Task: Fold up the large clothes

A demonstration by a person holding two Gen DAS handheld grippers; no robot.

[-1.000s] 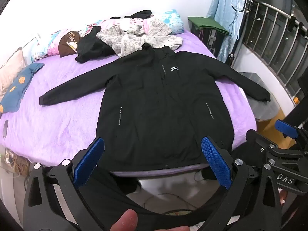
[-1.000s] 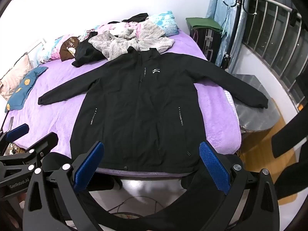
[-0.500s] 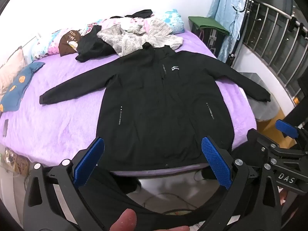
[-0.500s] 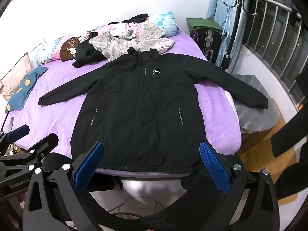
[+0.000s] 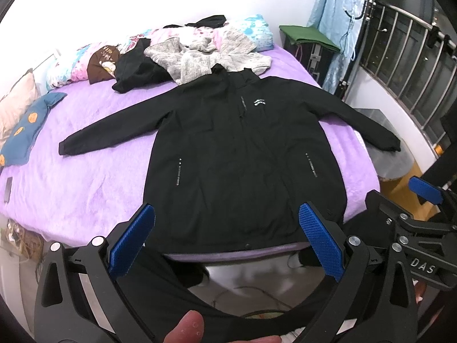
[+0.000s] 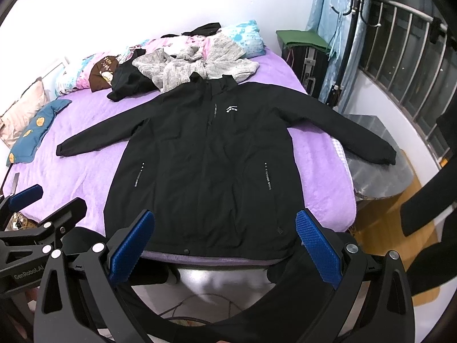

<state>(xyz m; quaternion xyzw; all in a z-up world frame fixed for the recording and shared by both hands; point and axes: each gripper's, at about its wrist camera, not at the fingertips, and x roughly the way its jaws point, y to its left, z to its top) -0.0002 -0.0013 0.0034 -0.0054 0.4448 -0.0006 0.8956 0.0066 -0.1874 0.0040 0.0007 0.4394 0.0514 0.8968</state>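
A large black jacket [image 5: 242, 154] [image 6: 208, 171] lies flat and face up on a purple bed [image 5: 85, 177] [image 6: 71, 177], sleeves spread to both sides, hem at the near edge. Its right sleeve cuff [image 5: 385, 143] [image 6: 380, 154] hangs past the bed's right side. My left gripper [image 5: 225, 225] is open and empty, held above the floor just short of the hem. My right gripper [image 6: 225, 225] is also open and empty, at the same distance from the hem. Each gripper shows at the edge of the other's view.
A grey knit garment [image 5: 205, 54] and a black garment [image 5: 137, 68] are piled beyond the jacket's collar, with pillows [image 5: 74, 65] along the wall. A blue cushion [image 5: 25, 131] lies at the left. A grey round stool [image 6: 380, 180], a railing [image 6: 414, 65] and a curtain [image 6: 328, 28] stand to the right.
None beyond a very slight shift of both views; the jacket lies as before and both grippers stay open.
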